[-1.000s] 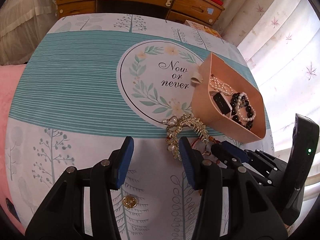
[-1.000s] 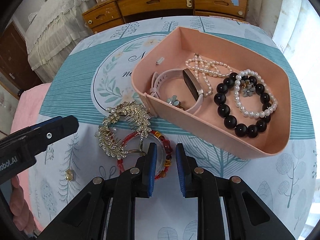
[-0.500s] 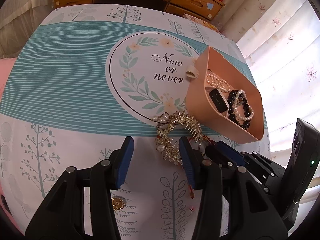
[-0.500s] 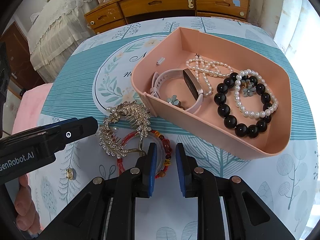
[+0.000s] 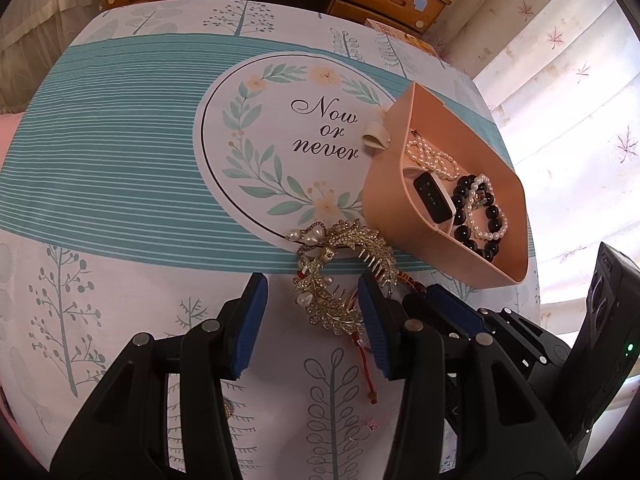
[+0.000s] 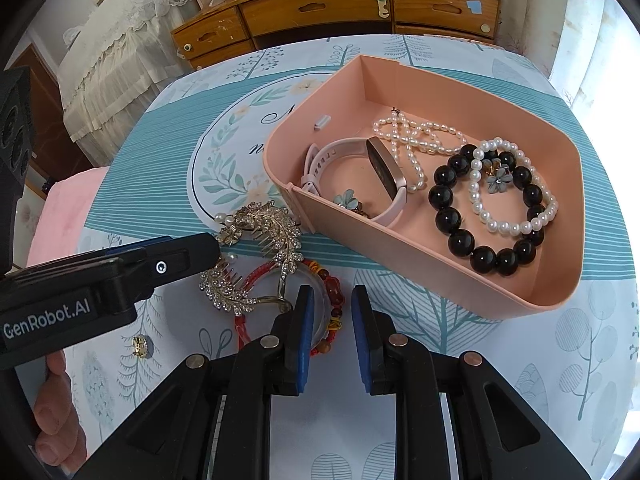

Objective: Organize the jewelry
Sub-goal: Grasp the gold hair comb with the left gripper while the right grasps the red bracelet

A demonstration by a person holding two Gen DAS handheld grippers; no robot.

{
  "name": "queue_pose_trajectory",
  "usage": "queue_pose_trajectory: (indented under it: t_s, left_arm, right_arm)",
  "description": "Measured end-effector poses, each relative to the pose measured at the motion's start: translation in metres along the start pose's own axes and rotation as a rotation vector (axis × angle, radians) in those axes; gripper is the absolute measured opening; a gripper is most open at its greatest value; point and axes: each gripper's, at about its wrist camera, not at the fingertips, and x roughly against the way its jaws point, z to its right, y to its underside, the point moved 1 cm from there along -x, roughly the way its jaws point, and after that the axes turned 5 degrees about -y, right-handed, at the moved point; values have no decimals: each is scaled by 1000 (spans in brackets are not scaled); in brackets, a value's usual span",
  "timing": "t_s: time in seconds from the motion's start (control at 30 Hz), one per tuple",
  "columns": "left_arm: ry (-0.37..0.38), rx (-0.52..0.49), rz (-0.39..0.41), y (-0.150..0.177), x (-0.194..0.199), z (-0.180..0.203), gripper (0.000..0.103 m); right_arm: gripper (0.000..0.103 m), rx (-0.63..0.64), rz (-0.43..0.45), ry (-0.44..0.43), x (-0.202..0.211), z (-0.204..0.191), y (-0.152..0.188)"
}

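Observation:
A gold rhinestone hair comb (image 5: 340,272) (image 6: 256,248) lies on the tablecloth just left of a pink tray (image 5: 394,204) (image 6: 400,256). Under it lies a red beaded bracelet (image 6: 330,300). My left gripper (image 5: 312,320) is open, its jaws around the comb's near end. My right gripper (image 6: 330,332) is open by a narrow gap with nothing between its pads, just in front of the red bracelet. The tray holds a pink watch (image 6: 384,168), pearl strands (image 6: 420,140), a black bead bracelet (image 6: 480,216) and flower pieces.
A small gold earring (image 6: 140,346) lies on the cloth at the near left. A small pink ring piece (image 5: 370,426) lies near my left gripper. A wooden dresser (image 6: 340,4) stands behind the table. A bed with lace cover (image 6: 112,56) is at far left.
My left gripper has moved forward and right, so the comb now sits between its open jaws. My right gripper has stayed put.

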Motion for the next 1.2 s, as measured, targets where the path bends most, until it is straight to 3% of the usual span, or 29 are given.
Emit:
queue_pose_trajectory:
  t_s: [1.2]
  left_arm:
    - [-60, -15, -33, -3, -17, 15, 44]
  right_arm:
    - [20, 8, 15, -13, 2, 0, 0]
